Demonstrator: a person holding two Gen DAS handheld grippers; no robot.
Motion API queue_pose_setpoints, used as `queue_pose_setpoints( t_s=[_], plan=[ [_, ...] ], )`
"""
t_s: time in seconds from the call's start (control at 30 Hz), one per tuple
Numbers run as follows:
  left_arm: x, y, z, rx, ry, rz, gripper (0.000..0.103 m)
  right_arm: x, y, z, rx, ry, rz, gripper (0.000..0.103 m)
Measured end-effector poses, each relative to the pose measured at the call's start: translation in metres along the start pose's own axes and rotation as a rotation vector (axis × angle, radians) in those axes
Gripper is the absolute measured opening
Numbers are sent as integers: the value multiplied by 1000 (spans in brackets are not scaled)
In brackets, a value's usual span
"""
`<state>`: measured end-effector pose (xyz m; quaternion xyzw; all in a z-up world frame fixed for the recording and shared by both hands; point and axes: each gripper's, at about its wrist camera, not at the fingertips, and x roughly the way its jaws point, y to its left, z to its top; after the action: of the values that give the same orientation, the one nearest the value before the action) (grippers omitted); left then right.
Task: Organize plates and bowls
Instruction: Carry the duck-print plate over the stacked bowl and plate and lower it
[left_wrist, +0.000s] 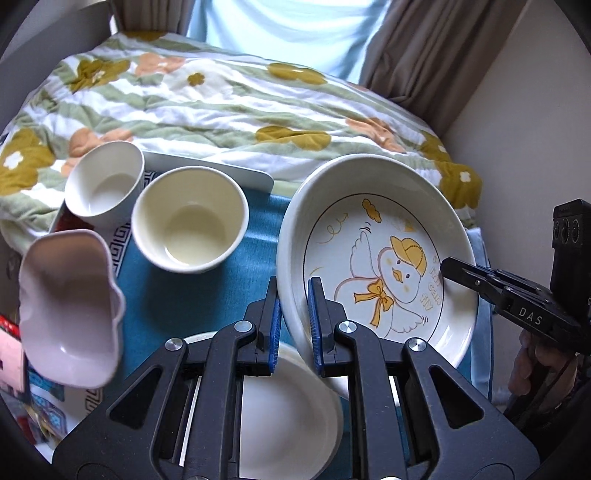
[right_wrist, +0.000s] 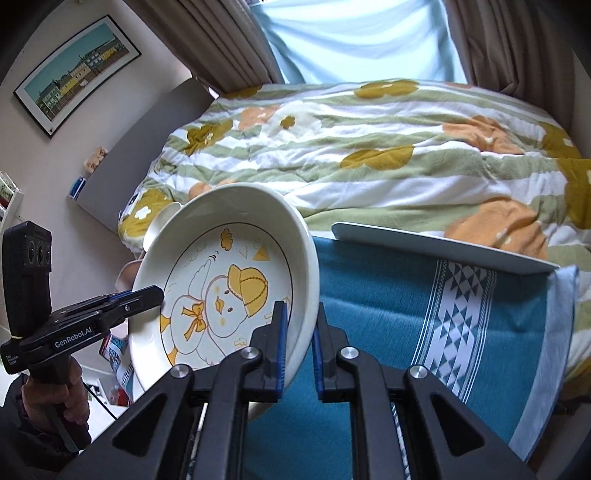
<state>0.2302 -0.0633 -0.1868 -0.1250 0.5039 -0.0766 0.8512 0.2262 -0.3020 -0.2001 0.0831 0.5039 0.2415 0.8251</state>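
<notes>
Holding the duck plate (left_wrist: 373, 254) with both grippers at once, one on each side of the rim. My left gripper (left_wrist: 293, 325) has its blue pads clamped on the near-left edge of the rim, and my right gripper (right_wrist: 300, 343) is pinched on the opposite edge, so both are closed down narrow on the plate wall. From the left wrist view you can see the right gripper's black fingers reaching in over the plate's right edge, and my hand (left_wrist: 535, 365) is just below it.

The plate is tilted and up off the blue table cloth (right_wrist: 388, 332). Underneath my left gripper there's a plain white plate (left_wrist: 291, 417) sitting on the cloth. Further back on the left are two round bowls, a cream bowl (left_wrist: 190, 225) and a white bowl (left_wrist: 105, 184) just beside it, and nearer to me a pink bowl (left_wrist: 70, 310) with a wavy rim. A white tray (right_wrist: 439, 247) lies at the far edge of the cloth, next to the flowery blanket (right_wrist: 369, 147).
</notes>
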Motion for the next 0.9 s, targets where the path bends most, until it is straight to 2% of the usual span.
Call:
queue_pose_setpoints(
  t_s=[0.2, 0.43, 0.67, 0.9],
  plan=[
    [-27, 21, -31, 73, 47, -53, 12, -25, 46, -49, 80, -62, -61, 11],
    [-36, 52, -77, 137, 110, -52, 12, -15, 80, -107, 171, -40, -100, 11],
    [-14, 85, -116, 82, 201, -53, 12, 12, 97, -144, 173, 14, -126, 11],
    [4, 96, -130, 61, 231, -53, 13, 30, 100, -155, 164, 41, -160, 11]
  ],
)
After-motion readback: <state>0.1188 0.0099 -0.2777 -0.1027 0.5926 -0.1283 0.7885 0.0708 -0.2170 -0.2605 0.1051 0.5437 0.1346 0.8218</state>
